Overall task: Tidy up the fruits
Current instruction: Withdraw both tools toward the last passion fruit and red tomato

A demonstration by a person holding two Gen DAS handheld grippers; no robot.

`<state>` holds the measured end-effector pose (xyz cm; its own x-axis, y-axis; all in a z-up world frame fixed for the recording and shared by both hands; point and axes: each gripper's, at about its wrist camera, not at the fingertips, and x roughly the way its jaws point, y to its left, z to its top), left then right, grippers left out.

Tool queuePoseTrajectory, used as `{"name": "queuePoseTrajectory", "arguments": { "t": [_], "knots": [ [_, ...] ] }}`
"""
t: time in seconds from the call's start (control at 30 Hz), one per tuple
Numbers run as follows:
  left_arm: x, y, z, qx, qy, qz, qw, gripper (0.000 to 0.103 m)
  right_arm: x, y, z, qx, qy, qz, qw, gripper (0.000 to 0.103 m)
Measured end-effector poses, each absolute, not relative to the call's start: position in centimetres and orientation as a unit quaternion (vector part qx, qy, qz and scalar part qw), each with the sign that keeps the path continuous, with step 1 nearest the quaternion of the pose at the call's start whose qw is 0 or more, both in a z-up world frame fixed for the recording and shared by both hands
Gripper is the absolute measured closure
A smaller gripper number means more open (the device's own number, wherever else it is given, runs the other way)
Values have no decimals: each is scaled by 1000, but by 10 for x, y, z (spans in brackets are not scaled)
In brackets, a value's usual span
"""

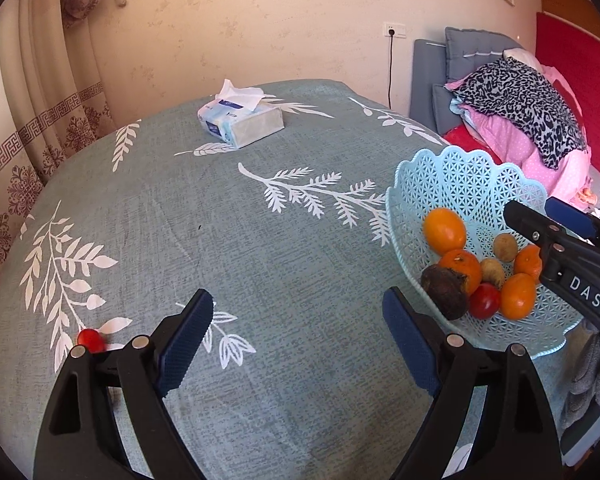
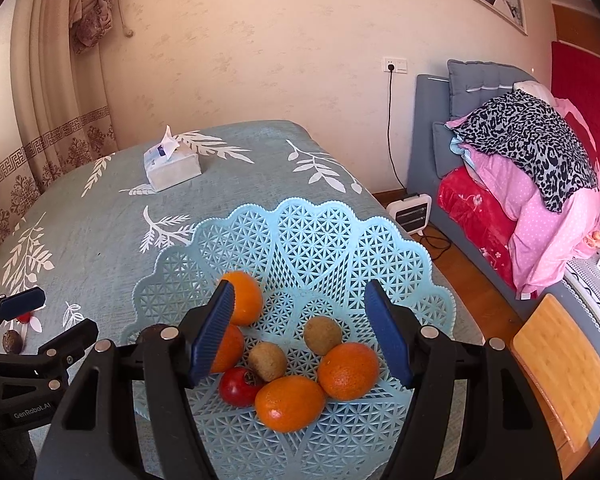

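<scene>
Fruits fill our pale blue basket [image 2: 300, 240] on the counter [image 1: 260, 240]: oranges [image 2: 290, 402], kiwis [image 2: 267, 360], a red tomato [image 2: 238, 386]. Our right claw [image 2: 300, 332] hangs released over them, gripping nothing. Our left claw [image 1: 296, 344] is spread, empty, above bare cloth, near another tomato [image 1: 91, 340].

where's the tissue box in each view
Left wrist: tissue box upper centre, on the far part of the tablecloth.
Right wrist: tissue box upper left, beyond the basket.
Shared landmark: the wall socket, up and to the right of the box in both.
</scene>
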<state>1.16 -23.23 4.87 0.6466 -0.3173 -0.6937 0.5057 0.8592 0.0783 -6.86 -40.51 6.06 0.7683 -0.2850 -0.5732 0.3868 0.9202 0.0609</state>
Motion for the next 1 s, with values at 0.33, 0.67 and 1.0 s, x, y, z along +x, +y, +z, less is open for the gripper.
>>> {"name": "queuePoseTrajectory", "arguments": {
  "t": [0.33,0.67,1.0],
  "knots": [
    [16,-187,45,108,363,-189,906,17,-68,-396,62,82,292,-174,937,34],
    [21,-143,43,81,369,-147,914,17,-67,-378,63,67,295,-165,939,34],
    [20,-109,39,84,358,-100,925,17,-63,-362,63,54,300,-154,940,34]
  ]
}}
